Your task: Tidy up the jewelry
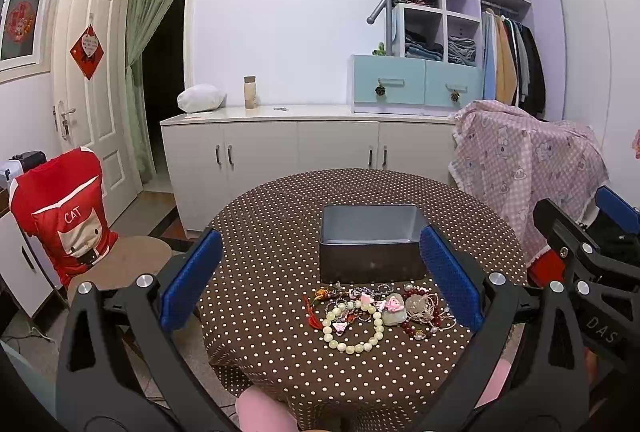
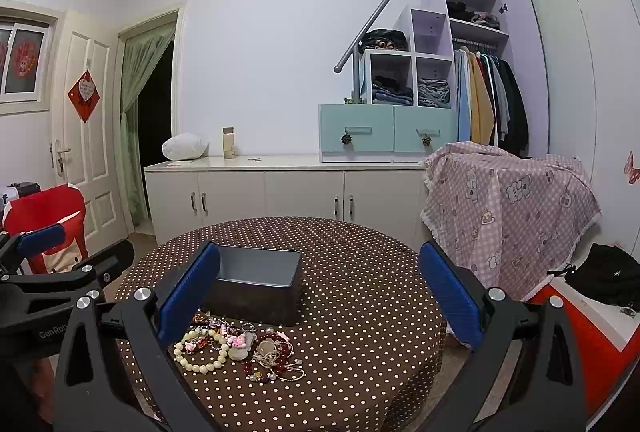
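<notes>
**A:** Two grippers are seen here, both held above the near edge of a round table (image 1: pixel 280 216) covered in a brown polka-dot cloth. The left gripper (image 1: pixel 320 272) is spread wide, nothing caught between its blue pads (image 1: pixel 190 278). Same story for the right gripper (image 2: pixel 320 292): blue pads (image 2: pixel 452 296) parked far apart, nothing pinched.

**B:** And the jewelry, where's that sitting?

**A:** A tangled jewelry pile (image 1: pixel 376 312) is heaped on the cloth, just in front of an open grey metal tin (image 1: pixel 372 244). The tin's near wall is almost touched by the pile's back edge. A cream bead bracelet (image 1: pixel 354 330) is laid out on the pile's left side, dark red beads (image 1: pixel 416 328) are bunched on the right, and some pink charms (image 1: pixel 394 304) are mixed into the middle. From the left wrist view nothing can be made out inside the tin.

**B:** Is the pile seen from the right side too?

**A:** Yep, it's framed lower left in the right wrist view, partly tucked behind the left-hand pad. The left gripper's black frame is also caught at that view's left edge. Behind the table, a white sideboard (image 1: pixel 304 135) is lined along the wall, a chair in a red cat cover (image 1: pixel 60 216) is parked on the left, and a pink checked blanket (image 1: pixel 524 159) is draped on the right.
</notes>
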`<state>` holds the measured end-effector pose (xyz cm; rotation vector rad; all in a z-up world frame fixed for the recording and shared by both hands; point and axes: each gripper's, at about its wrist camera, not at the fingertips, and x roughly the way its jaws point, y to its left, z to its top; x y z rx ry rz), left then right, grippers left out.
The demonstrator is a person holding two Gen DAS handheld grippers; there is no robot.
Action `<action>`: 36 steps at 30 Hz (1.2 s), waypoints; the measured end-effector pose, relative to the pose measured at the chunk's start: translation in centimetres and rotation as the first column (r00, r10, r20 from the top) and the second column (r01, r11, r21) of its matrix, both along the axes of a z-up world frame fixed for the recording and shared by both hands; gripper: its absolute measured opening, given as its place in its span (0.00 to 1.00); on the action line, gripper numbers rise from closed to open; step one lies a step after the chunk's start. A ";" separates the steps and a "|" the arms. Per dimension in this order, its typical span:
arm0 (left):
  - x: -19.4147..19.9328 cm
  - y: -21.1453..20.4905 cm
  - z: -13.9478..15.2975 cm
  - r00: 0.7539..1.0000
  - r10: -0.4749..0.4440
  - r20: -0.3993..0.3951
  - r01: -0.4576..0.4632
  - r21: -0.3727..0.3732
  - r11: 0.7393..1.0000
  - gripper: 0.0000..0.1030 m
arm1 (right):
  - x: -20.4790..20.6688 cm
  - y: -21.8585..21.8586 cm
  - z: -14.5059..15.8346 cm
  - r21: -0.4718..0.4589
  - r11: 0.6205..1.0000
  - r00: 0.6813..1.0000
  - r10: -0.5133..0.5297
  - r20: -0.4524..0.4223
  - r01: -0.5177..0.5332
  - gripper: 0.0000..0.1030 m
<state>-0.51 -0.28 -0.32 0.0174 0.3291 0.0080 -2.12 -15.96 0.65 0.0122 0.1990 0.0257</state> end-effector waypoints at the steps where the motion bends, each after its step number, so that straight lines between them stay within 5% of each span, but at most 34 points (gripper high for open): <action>1: 0.0 0.0 0.0 1.000 0.000 0.000 0.000 0.000 1.000 0.94 | 0.0 0.0 -0.1 0.000 1.000 1.000 0.001 0.000 -0.001 0.93; 36: 0.1 -0.4 0.1 1.000 -0.003 -0.003 0.003 0.003 1.000 0.94 | -0.1 0.0 0.1 -0.003 1.000 1.000 0.002 -0.009 -0.002 0.93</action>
